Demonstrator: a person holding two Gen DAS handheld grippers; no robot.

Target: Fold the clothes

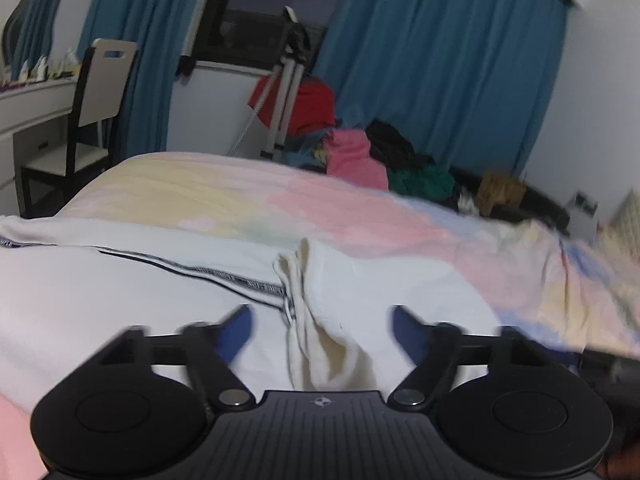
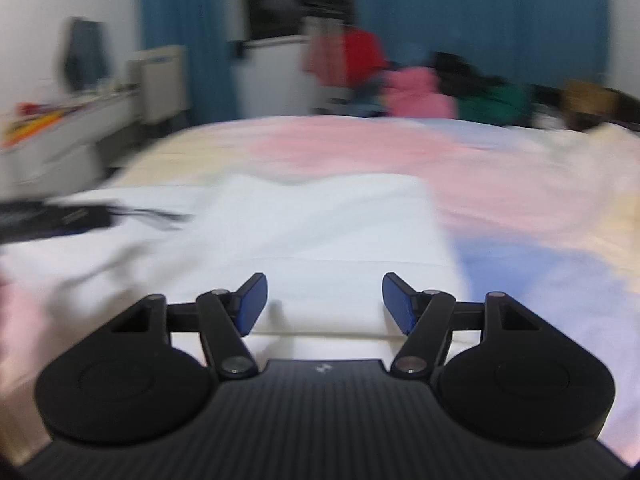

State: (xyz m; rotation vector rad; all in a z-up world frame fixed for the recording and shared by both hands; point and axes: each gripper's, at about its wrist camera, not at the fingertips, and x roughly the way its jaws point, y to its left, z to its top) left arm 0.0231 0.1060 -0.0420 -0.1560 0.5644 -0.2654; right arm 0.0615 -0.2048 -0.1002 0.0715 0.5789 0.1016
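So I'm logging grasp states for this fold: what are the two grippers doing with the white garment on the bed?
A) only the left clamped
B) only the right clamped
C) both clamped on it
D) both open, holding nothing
D: the left gripper and the right gripper both show blue fingers spread wide over the white garment, with nothing pinched between them.

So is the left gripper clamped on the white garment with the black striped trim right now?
No, the left gripper is open above the white garment, gripping nothing.

A white garment point(image 1: 160, 280) (dark striped trim along one seam) lies partly folded on the bed.
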